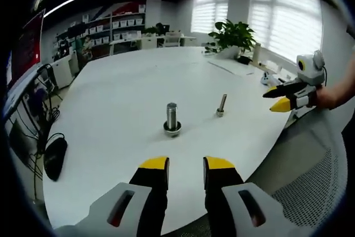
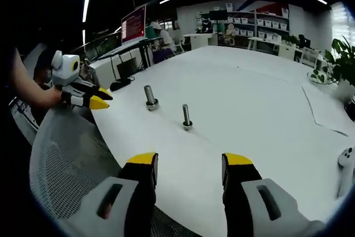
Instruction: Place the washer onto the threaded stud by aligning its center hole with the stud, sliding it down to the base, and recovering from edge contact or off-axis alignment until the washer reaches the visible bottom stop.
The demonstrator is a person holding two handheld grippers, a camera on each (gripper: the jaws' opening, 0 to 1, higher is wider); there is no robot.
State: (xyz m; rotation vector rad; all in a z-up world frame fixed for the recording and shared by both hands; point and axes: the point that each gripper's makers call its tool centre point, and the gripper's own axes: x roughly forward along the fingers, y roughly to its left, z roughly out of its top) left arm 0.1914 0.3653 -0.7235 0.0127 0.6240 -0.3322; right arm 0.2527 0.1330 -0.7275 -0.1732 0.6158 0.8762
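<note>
Now we hold the left hand-held gripper (image 1: 186,164) low over the near edge of the white bench (image 1: 127,87), jaws apart and empty. Ahead stands the thick threaded stud (image 1: 172,116), upright, with the washer (image 1: 172,130) seated around its base. Just to its right a thinner bolt (image 1: 221,105) stands apart from it. Our right hand-held gripper (image 2: 189,166) also sits with jaws apart and empty, facing the same stud (image 2: 150,96) and bolt (image 2: 187,117) from the bench's other side. A potted plant (image 1: 237,34) stands at the far edge.
</note>
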